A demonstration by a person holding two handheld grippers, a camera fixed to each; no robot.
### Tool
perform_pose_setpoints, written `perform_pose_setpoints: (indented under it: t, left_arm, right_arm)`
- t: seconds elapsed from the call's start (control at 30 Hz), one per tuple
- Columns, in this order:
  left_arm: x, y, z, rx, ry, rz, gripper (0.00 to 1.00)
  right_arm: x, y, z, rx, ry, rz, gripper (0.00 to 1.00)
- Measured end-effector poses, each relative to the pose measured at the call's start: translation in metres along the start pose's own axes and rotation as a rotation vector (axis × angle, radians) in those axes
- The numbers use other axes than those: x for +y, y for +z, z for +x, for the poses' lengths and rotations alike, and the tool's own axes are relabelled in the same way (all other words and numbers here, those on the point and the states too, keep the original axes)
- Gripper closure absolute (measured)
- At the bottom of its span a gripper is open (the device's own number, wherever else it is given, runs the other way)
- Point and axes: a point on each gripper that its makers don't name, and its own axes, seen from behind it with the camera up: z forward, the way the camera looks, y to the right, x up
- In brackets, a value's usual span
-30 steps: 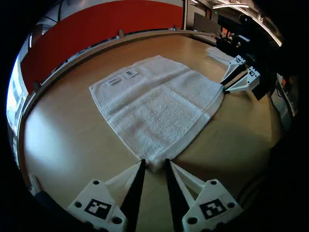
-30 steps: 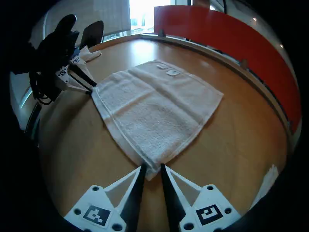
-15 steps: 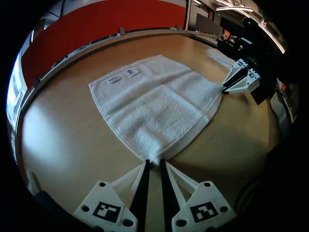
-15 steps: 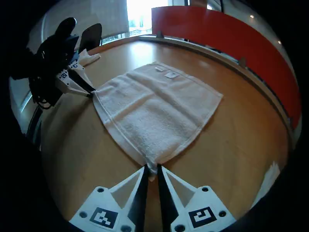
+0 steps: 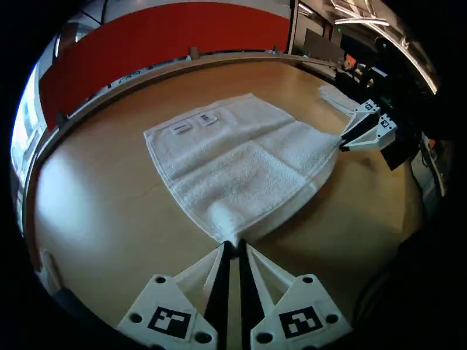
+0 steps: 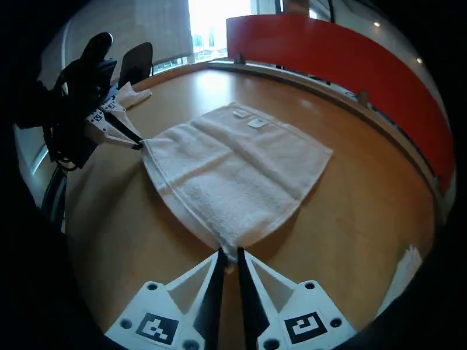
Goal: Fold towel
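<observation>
A white towel (image 5: 233,157) lies folded on the wooden table (image 5: 99,192), two small labels on its far part. My left gripper (image 5: 233,248) is shut on the towel's near corner, which rises slightly off the wood. In the right gripper view the same towel (image 6: 233,175) spreads ahead, and my right gripper (image 6: 230,256) is shut on its near corner. Each view also shows the other gripper pinching the neighbouring corner: the right gripper (image 5: 343,142) at the right edge, the left gripper (image 6: 139,143) at the left edge. The near edge between the two held corners is lifted a little.
A red panel (image 5: 157,41) runs behind the table's far raised edge. Another white cloth (image 5: 335,99) lies at the far right of the table, seen also as the cloth (image 6: 137,93) at the far left. A white scrap (image 6: 408,262) sits near the right table edge. Dark chairs (image 6: 137,55) stand beyond.
Both grippers closed from a slight gap onto the towel's near corners. The corners and the edge between them have begun to lift, bunching the towel slightly.
</observation>
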Motion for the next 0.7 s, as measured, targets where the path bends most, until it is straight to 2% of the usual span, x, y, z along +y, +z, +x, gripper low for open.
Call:
perform_pose_setpoints:
  t: [0.3, 0.7]
  left_arm:
    - [0.004, -0.023, 0.016, 0.019, -0.001, 0.000, 0.90]
    - [0.015, -0.053, 0.029, 0.022, -0.037, -0.004, 0.90]
  right_arm:
    - [-0.003, -0.018, 0.020, 0.042, -0.002, -0.017, 0.86]
    - [-0.009, -0.046, 0.045, 0.075, -0.008, -0.014, 0.86]
